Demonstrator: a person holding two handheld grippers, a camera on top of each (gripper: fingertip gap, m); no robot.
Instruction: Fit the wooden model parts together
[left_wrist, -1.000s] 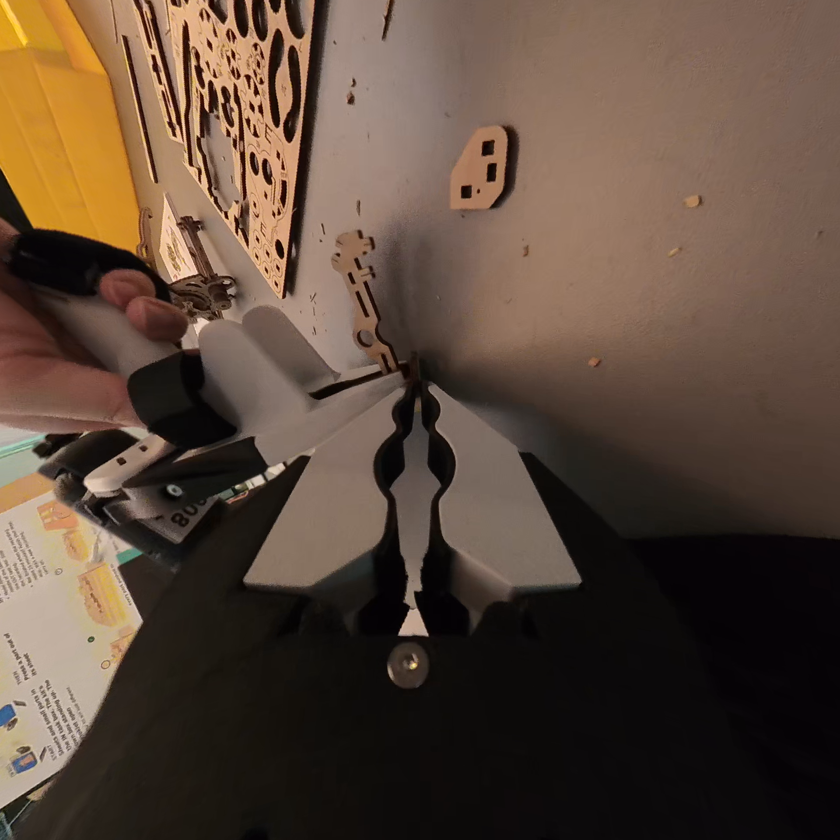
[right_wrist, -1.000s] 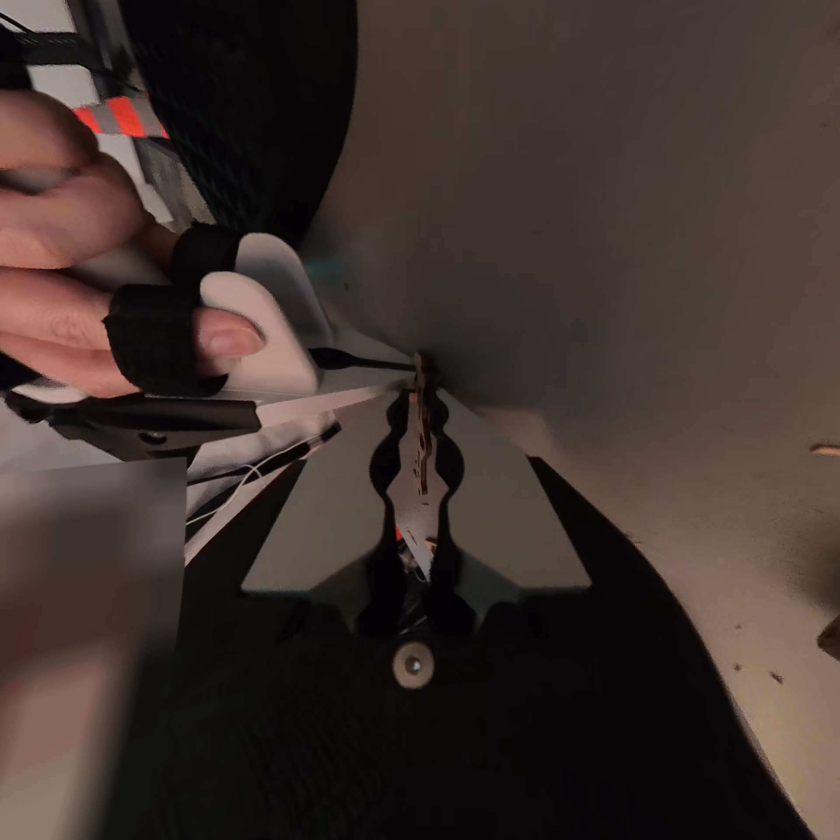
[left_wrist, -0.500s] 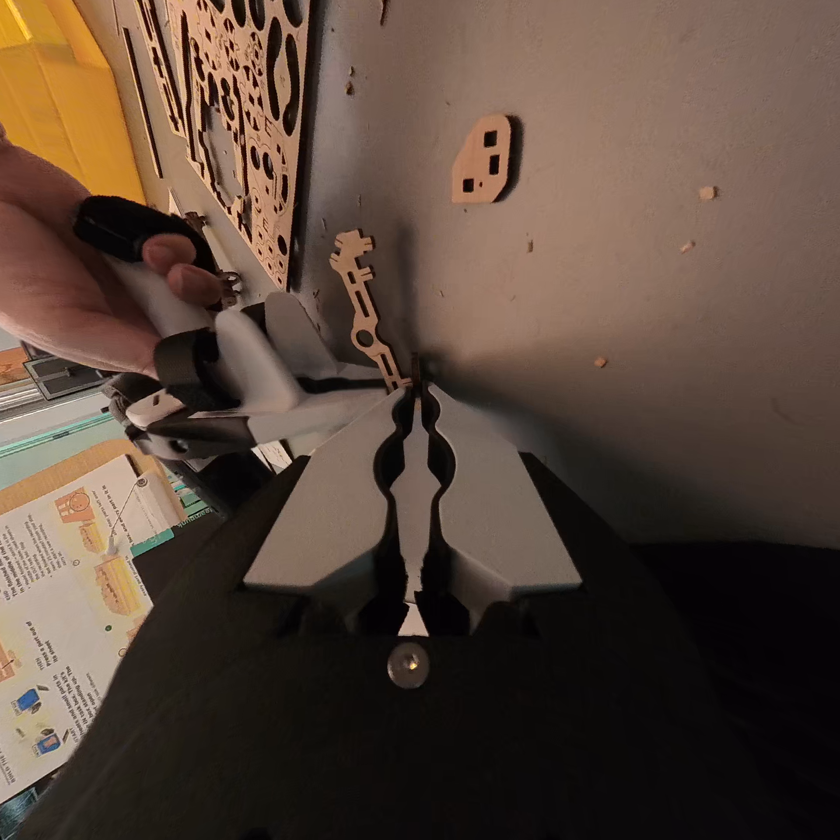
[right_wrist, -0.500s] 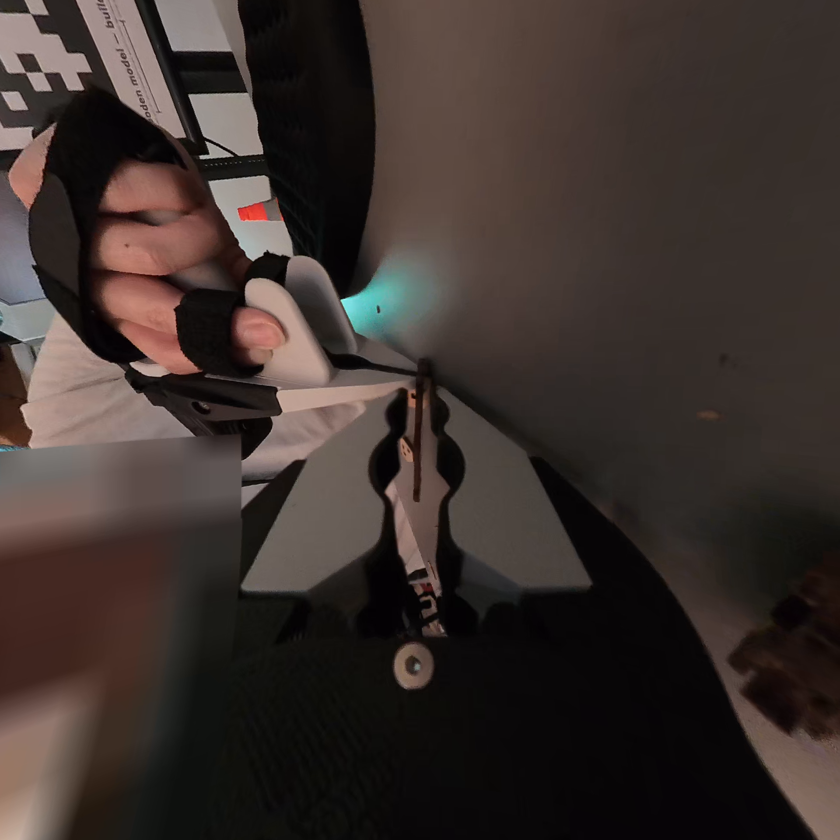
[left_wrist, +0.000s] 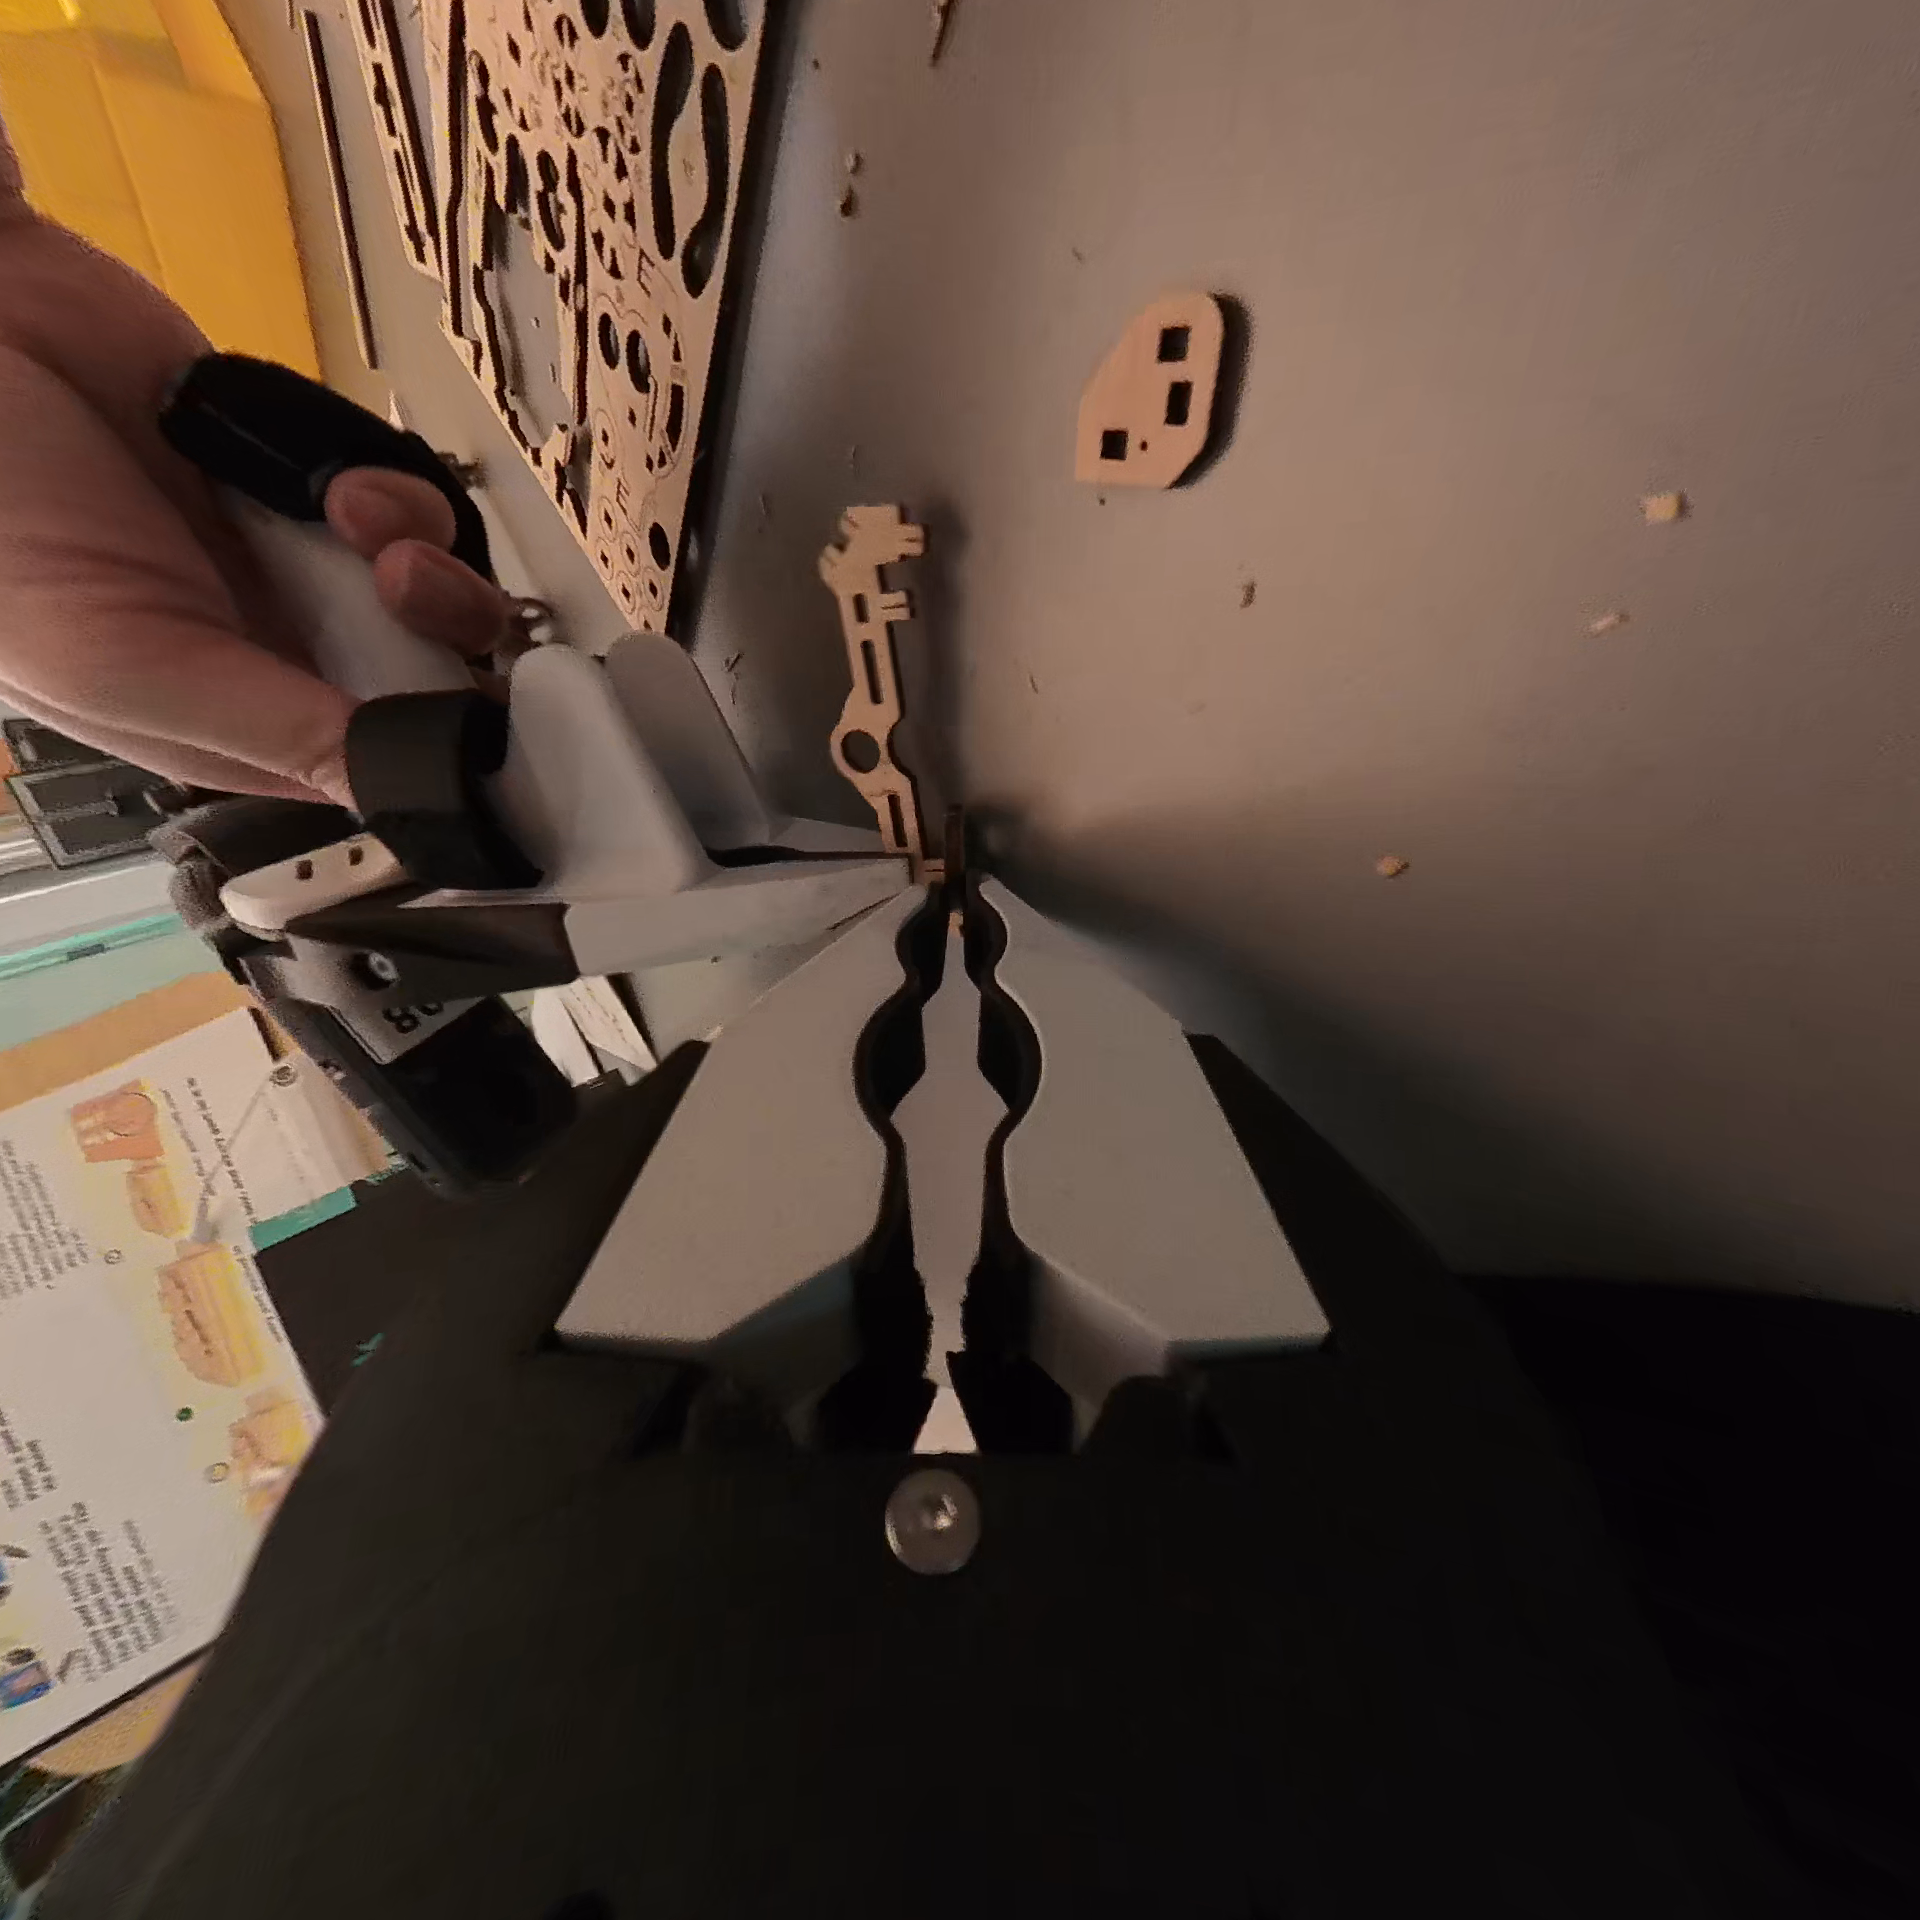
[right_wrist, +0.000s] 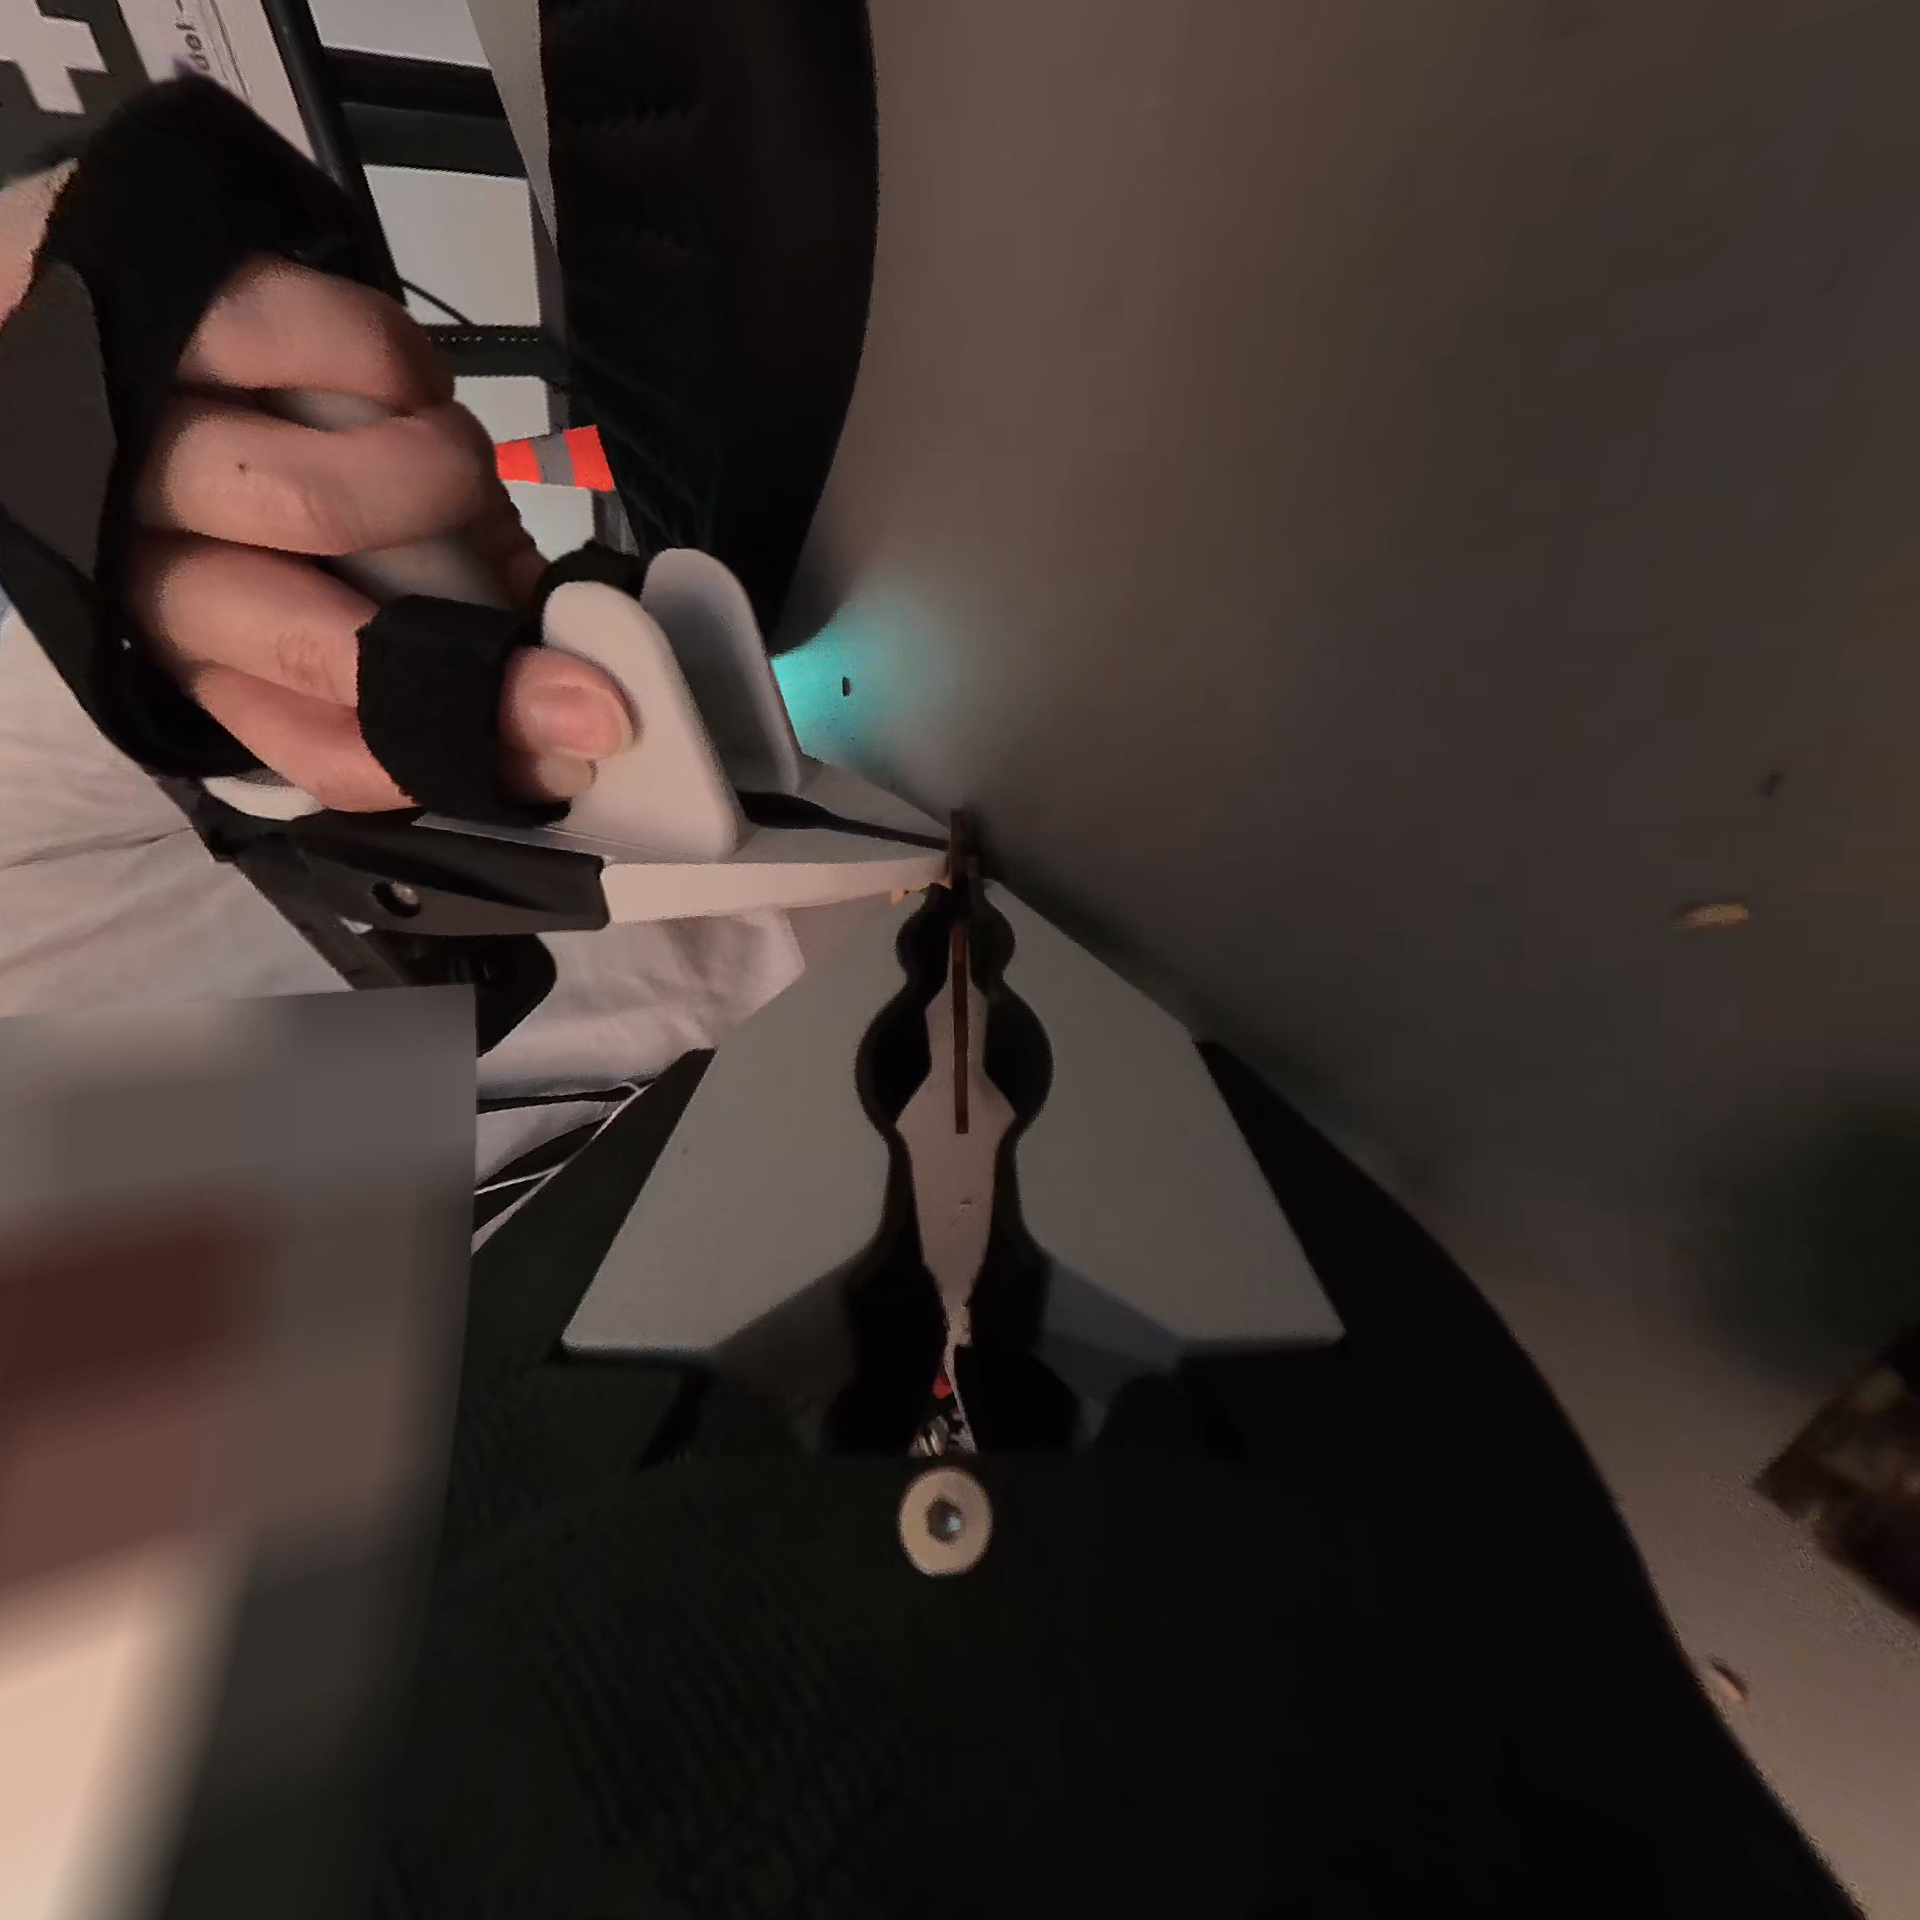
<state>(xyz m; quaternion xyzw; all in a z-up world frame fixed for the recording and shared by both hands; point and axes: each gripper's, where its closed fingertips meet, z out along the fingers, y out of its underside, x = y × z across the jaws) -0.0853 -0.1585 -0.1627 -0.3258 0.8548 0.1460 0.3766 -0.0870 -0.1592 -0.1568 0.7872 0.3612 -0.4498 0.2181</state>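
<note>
In the left wrist view my left gripper is shut on a small dark wooden part that sticks out just past its tips. My right gripper comes in from the left, and its tips meet mine. A long slotted wooden strip rises from that meeting point. In the right wrist view my right gripper is shut on this strip, seen edge-on between the fingers. The left gripper reaches in from the left and touches the strip's end. Both hover over the grey table.
A punched-out wooden sheet lies at the upper left. A rounded wooden plate with square holes and wood crumbs lie on the table. An instruction leaflet is at the lower left. Dark wooden parts show at the right. Left and right tips are no more than a few centimetres apart.
The right gripper and its hand have risen and levelled in the left view. The two tips stay pressed together. Both grips are unchanged.
</note>
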